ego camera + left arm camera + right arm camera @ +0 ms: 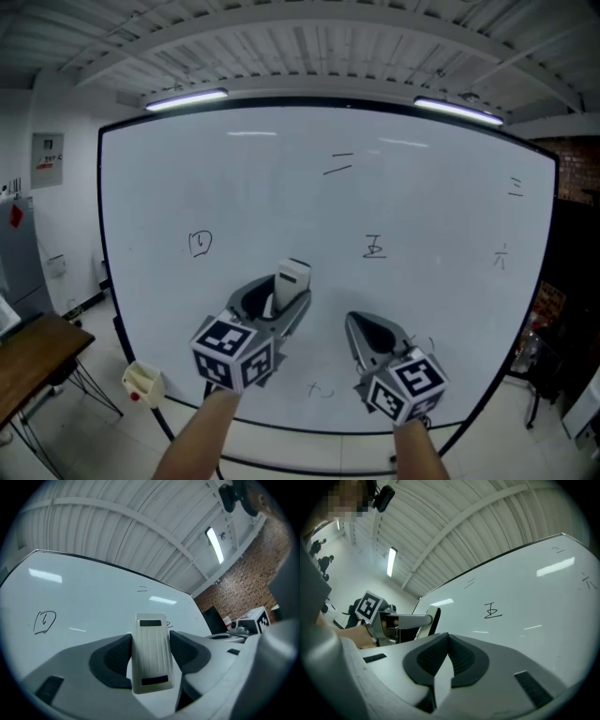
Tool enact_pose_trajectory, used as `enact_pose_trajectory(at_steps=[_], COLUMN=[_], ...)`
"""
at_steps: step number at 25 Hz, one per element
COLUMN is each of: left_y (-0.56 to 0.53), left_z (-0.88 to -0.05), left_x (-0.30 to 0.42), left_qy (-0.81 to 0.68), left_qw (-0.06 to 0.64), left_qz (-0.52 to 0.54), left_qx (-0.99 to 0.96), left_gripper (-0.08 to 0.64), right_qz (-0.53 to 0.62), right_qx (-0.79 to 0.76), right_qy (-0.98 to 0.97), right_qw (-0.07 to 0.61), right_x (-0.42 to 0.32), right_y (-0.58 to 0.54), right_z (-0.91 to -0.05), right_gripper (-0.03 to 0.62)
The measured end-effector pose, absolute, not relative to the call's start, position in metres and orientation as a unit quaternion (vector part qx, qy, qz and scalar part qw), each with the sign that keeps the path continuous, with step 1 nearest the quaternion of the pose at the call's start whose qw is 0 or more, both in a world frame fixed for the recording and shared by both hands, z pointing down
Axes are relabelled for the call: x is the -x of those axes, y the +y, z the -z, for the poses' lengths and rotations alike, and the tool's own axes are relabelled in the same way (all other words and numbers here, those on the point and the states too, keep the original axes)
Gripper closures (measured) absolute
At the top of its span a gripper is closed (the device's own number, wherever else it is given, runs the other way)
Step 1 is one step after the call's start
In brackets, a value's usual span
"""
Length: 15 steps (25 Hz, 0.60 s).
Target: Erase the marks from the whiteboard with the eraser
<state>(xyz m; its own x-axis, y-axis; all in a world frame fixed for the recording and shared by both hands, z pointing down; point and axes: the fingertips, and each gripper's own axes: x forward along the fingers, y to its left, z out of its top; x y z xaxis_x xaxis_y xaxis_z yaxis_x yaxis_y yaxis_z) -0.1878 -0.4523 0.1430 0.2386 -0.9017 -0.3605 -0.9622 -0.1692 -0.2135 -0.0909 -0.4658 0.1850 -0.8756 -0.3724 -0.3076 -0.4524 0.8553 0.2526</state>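
The large whiteboard (422, 216) fills the head view and carries several small black marks: a boxy one (200, 244) at left, two strokes (338, 166) up top, one in the middle (375, 247), more at the right edge (502, 255) and one low down (322, 389). My left gripper (281, 298) is shut on a white eraser (292, 279), which stands upright between the jaws (151, 653), close to the board. My right gripper (368, 335) hangs beside it, lower right, jaws pressed together (448, 641) with nothing in them.
A wooden table (33, 361) stands at the lower left. A small beige holder (142, 382) sits by the board's lower left corner. A brick wall (243, 583) and dark equipment lie beyond the board's right edge.
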Motion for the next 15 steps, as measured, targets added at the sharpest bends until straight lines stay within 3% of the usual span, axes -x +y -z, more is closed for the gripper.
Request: enact_pose_trajectory(at_steps=[15], left_y=[-0.486], left_z=[0.018], left_x=[0.193], left_qy=[0.641], left_qw=[0.312], left_qz=[-0.017], left_qx=[0.7], left_gripper=[0.31], right_qz=[-0.19], right_qx=[0.225], right_qy=[0.944], right_qw=[0.149], right_x=[0.092], right_y=[-0.479], right_z=[-0.093], right_gripper=[0.6])
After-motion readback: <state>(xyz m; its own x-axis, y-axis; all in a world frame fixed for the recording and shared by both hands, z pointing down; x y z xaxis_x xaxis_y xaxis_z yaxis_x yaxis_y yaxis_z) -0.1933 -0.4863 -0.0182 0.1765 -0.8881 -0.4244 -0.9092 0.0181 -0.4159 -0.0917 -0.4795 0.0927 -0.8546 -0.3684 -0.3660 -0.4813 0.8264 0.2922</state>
